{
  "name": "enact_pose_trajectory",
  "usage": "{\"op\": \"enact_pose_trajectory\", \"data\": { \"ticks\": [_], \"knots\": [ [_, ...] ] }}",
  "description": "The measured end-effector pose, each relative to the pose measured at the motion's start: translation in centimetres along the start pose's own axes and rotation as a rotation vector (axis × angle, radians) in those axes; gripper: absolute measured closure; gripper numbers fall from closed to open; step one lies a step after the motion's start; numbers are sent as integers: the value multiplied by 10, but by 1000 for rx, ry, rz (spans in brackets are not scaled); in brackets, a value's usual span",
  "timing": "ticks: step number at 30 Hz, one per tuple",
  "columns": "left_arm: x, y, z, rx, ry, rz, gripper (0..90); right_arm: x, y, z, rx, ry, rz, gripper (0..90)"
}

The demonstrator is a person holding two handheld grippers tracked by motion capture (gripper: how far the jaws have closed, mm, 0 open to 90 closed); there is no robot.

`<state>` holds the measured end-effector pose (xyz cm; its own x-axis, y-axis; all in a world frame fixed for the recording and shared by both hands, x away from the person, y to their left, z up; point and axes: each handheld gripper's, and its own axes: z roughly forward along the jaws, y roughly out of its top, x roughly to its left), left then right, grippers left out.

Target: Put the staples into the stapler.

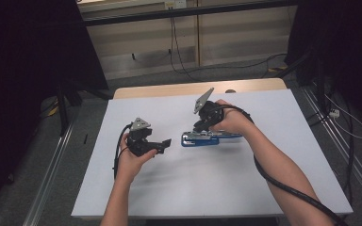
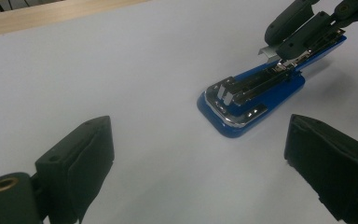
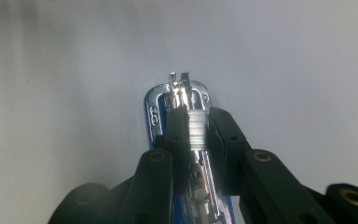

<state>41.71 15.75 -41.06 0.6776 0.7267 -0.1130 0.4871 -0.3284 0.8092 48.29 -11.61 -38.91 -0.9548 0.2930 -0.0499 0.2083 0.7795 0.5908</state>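
Tongs of the right hand (image 3: pixel 196 133) are pinched on a strip of staples (image 3: pixel 196 130) that sits in the open channel of the blue stapler (image 1: pixel 200 138), near the middle of the white surface (image 1: pixel 245 188). The stapler's long axis runs across the surface, left to right in the high view, with its chrome front end pointing toward the left tongs (image 1: pixel 165 143). The right tongs (image 1: pixel 201 126) are seen to come down on it from above and behind, so the right hand is plainly the nearer; the coming move is judged to turn on keeping the strip in line with that channel.

The left tongs (image 2: pixel 196 158) are spread wide and hold nothing; they hover just off the stapler's front end, apart from it, aimed along its length.

By the right gripper view the strip between the pads is shown close up, with the chrome front end (image 3: pixel 179 91) beyond. By the left gripper view the stapler (image 2: pixel 251 95) is given side-on from the front: the top arm is swung back and the magazine lies bare, with the right tongs (image 2: pixel 303 28) gripping at its far part. The placing of both hands on the surface is given by the high view
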Motion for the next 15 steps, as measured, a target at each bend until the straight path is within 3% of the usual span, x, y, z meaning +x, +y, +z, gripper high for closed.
{"op": "enact_pose_trajectory", "data": {
  "ticks": [15],
  "knots": [
    [0,0,0,2,4,4,83,-2,0,4,10,9,-8,790]
  ]
}}
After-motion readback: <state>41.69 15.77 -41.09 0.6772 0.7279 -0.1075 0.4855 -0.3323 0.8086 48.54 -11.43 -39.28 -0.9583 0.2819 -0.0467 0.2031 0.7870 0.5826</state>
